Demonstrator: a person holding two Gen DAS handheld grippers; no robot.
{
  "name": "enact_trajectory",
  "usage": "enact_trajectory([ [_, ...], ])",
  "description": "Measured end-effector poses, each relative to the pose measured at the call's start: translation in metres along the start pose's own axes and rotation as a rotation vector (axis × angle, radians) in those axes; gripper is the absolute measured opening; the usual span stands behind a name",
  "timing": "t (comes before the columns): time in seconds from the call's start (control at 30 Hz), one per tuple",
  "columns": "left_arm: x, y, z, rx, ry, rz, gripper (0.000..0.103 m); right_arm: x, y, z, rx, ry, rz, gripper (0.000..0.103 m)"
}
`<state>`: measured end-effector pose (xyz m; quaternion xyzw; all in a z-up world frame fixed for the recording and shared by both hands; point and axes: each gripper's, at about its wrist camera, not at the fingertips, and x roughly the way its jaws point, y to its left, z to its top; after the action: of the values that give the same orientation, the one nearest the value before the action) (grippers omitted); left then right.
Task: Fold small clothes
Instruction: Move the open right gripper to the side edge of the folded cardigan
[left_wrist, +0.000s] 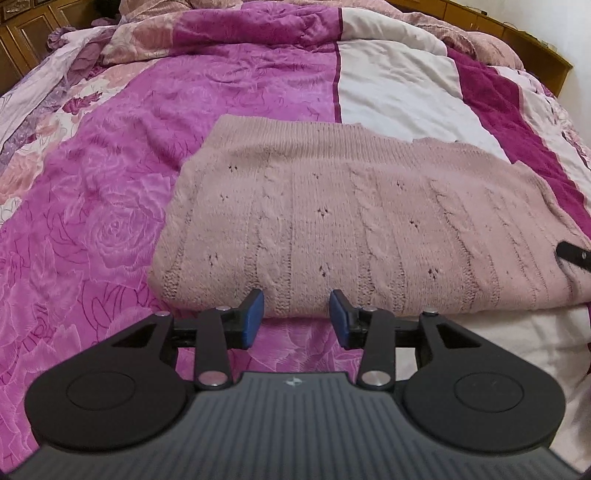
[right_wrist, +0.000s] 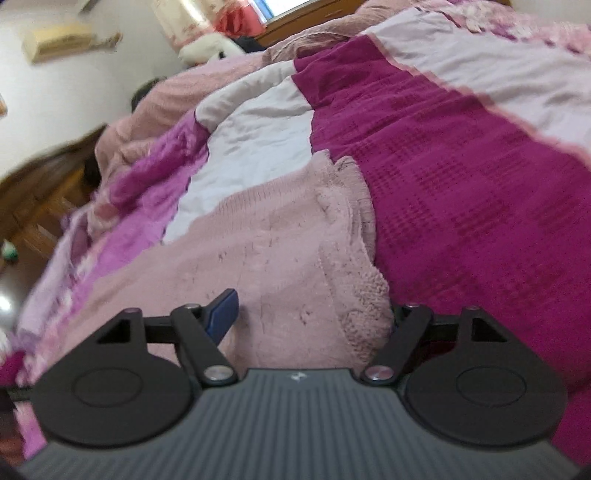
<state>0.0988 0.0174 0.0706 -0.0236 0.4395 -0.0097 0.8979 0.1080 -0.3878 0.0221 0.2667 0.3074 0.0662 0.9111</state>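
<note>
A pale pink cable-knit sweater (left_wrist: 351, 218) lies folded flat on the bed. My left gripper (left_wrist: 297, 314) is open at the sweater's near folded edge, its blue pads (left_wrist: 255, 317) on either side of the fold and not closed on it. In the right wrist view the sweater (right_wrist: 277, 258) fills the space between the fingers of my right gripper (right_wrist: 310, 317). The left blue pad (right_wrist: 223, 314) shows on top of the knit. The right pad is hidden behind the sweater's thick edge. A tip of the right gripper (left_wrist: 572, 254) shows at the sweater's right end.
The bed is covered by a magenta rose-print quilt (left_wrist: 110, 221) with white (left_wrist: 399, 88) and dark magenta patches (right_wrist: 461, 184). Wooden cabinets (left_wrist: 29, 33) stand beyond the bed. A crumpled pink blanket (right_wrist: 177, 110) lies at the far end.
</note>
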Motion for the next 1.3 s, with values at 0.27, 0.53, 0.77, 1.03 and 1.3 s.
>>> enact_trajectory([
  [0.27, 0.001, 0.004, 0.002, -0.007, 0.033, 0.026, 0.047, 0.011, -0.006, 0.001, 0.137, -0.063, 0.024, 0.076],
  [0.53, 0.0, 0.007, 0.0, -0.019, 0.045, 0.038, 0.047, 0.006, -0.016, 0.003, 0.198, -0.085, 0.034, 0.031],
  [0.77, -0.001, 0.007, -0.001, -0.016, 0.047, 0.047, 0.047, 0.004, -0.013, 0.004, 0.205, -0.092, 0.024, 0.033],
  [1.03, -0.001, 0.011, -0.002, -0.024, 0.055, 0.048, 0.047, 0.011, -0.015, 0.004, 0.232, -0.069, 0.013, 0.035],
  [1.3, -0.001, 0.013, -0.003, -0.025, 0.056, 0.046, 0.047, 0.018, -0.016, 0.004, 0.219, -0.038, 0.002, 0.036],
])
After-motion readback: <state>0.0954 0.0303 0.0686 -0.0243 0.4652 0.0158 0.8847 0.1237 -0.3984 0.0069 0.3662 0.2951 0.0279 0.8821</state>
